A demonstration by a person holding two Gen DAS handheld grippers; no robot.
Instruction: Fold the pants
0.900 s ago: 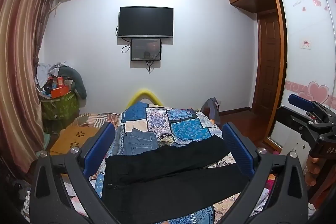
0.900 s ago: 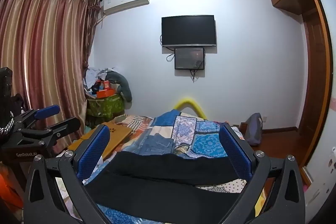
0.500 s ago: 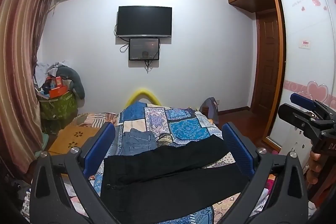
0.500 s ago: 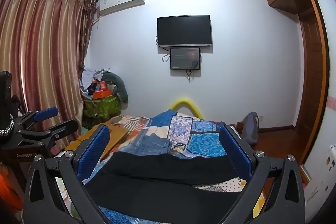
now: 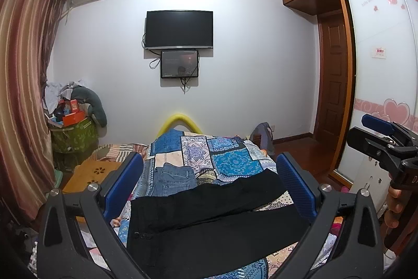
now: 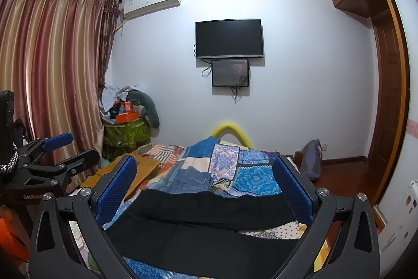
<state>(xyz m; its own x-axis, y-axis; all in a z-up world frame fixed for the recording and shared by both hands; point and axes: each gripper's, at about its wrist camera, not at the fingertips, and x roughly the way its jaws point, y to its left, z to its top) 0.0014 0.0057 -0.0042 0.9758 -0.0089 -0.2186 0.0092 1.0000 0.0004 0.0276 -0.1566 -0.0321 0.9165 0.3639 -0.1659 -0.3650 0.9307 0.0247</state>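
Since the earlier frames your two views have drifted only slightly; the wall television sits a little differently. The bed's blue patchwork quilt (image 5: 230, 161) carries the black pants (image 5: 209, 221), spread flat, both legs separated. Only your left view shows their buttoned waistband; your right view (image 6: 209, 216) shows the striped curtains (image 6: 52, 75) widely. Folded blue jeans (image 5: 173, 178) lie beyond. Left gripper (image 5: 209, 182) and right gripper (image 6: 205, 184) hover wide-jawed, empty.

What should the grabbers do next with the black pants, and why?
Probably lower both toward the black pants. The left gripper and right gripper are open, above the pants and holding nothing, and the pants lie spread out, unfolded, on the patchwork quilt.
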